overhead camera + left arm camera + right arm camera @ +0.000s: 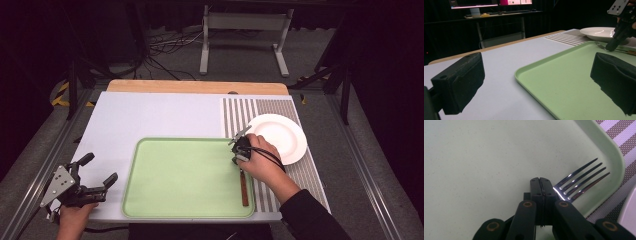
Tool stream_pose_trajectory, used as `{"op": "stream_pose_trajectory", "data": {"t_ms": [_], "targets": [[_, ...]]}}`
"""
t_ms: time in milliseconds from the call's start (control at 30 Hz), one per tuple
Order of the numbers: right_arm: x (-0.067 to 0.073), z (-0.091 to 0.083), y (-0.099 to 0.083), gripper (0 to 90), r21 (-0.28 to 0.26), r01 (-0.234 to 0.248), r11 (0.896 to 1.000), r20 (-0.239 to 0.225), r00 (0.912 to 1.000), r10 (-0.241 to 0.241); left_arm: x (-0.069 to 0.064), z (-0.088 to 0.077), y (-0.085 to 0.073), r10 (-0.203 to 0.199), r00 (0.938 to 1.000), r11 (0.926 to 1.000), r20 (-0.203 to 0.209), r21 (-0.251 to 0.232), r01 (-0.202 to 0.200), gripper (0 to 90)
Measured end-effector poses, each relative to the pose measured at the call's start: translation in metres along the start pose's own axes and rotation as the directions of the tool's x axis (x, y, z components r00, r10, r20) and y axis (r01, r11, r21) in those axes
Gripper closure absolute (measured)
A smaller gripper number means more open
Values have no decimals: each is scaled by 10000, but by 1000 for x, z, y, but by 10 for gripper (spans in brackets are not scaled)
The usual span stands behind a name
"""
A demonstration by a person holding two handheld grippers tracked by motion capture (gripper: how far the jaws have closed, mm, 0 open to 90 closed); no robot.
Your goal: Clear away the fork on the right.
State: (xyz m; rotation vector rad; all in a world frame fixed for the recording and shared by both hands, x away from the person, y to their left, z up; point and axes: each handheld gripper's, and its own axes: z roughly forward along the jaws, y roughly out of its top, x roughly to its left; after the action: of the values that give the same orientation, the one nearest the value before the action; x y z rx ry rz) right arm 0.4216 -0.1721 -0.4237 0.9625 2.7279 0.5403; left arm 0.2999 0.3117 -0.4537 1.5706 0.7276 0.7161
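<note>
The right gripper (pixel 540 180) has its jaws pressed flat together with nothing between them, tip down on the green tray (pixel 150 200). A fork (pixel 581 180) lies just beside it, near the tray's right rim, its brown handle toward the person. A white plate (pixel 285 132) sits on the striped mat (pixel 240 112) beyond. The left gripper (pixel 95 175) hovers wide open and empty off the tray's left edge.

Place: we read a lab.
Evidence: loose black cables (pixel 165 47) on grey carpet at 12 o'clock; glowing monitor (pixel 474 3) on a desk.
</note>
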Motion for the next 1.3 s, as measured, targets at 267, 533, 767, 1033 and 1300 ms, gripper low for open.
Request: {"op": "stream_pose_trajectory", "data": {"t_ms": [267, 533, 767, 1033, 1300], "targets": [[-1, -1, -1, 900, 56, -16, 10000, 113, 9999, 16, 0, 0, 0, 16, 10000, 10000, 26, 49, -16, 0], [-3, -9, 0, 829, -405, 76, 9992, 70, 9999, -73, 0, 0, 0, 13, 10000, 10000, 26, 57, -13, 0], [-7, -24, 2, 525, -1794, 1162, 9769, 322, 9932, -1122, 0, 0, 0, 14, 10000, 10000, 31, 52, -15, 0], [-8, -47, -7, 230, -3467, 1355, 9281, 163, 9902, -1385, 0, 0, 0, 2, 10000, 10000, 22, 46, -2, 0], [-12, -69, -28, 190, -4516, 1307, 8826, 247, 9907, -1341, 0, 1, 0, 42, 10000, 10000, 11, 88, -43, 0]]}}
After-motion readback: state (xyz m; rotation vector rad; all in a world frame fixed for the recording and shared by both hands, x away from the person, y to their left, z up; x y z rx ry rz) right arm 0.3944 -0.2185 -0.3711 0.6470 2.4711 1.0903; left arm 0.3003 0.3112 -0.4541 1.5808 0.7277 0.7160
